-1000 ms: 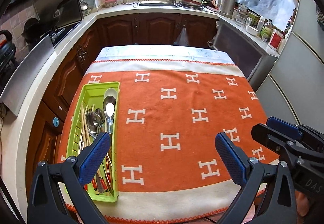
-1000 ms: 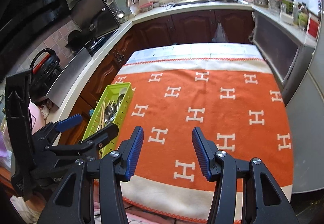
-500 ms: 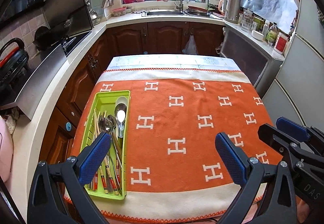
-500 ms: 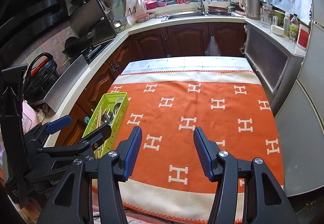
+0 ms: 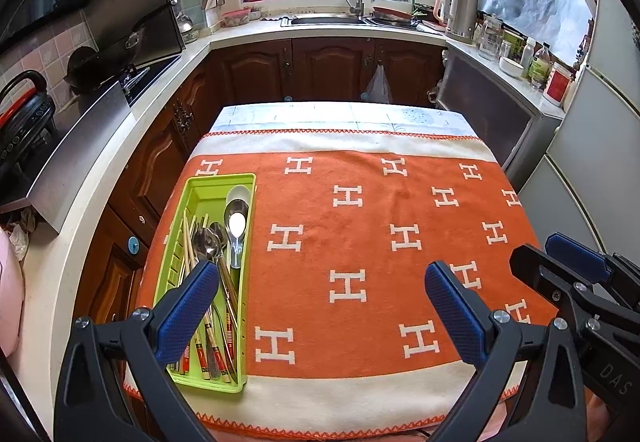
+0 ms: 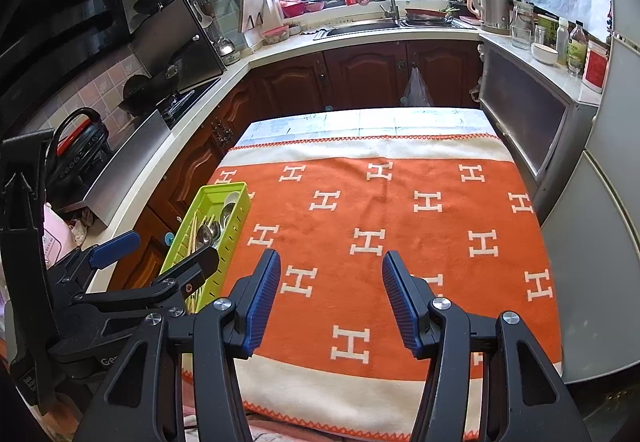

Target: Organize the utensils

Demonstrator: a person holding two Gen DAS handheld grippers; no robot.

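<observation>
A lime green utensil tray (image 5: 200,194) lies on the left side of the table, also seen in the right wrist view (image 6: 224,191). It holds metal spoons (image 5: 236,220), a white spoon, and chopsticks (image 5: 188,242) with red patterned ends. My left gripper (image 5: 318,306) is open and empty, held above the table's near edge, its left finger over the tray's near end. My right gripper (image 6: 330,296) is open and empty, above the near middle of the table. The right gripper shows at the right edge of the left wrist view (image 5: 576,274).
The table is covered by an orange cloth (image 5: 380,234) with white H marks. Dark wood cabinets and a white counter with a sink (image 5: 328,20) run behind and to the left. A stove (image 5: 132,78) stands left, a grey cabinet (image 5: 500,122) right.
Both grippers have pulled back and up from the table, so the table and tray look smaller and further off. Both stay open and empty.
</observation>
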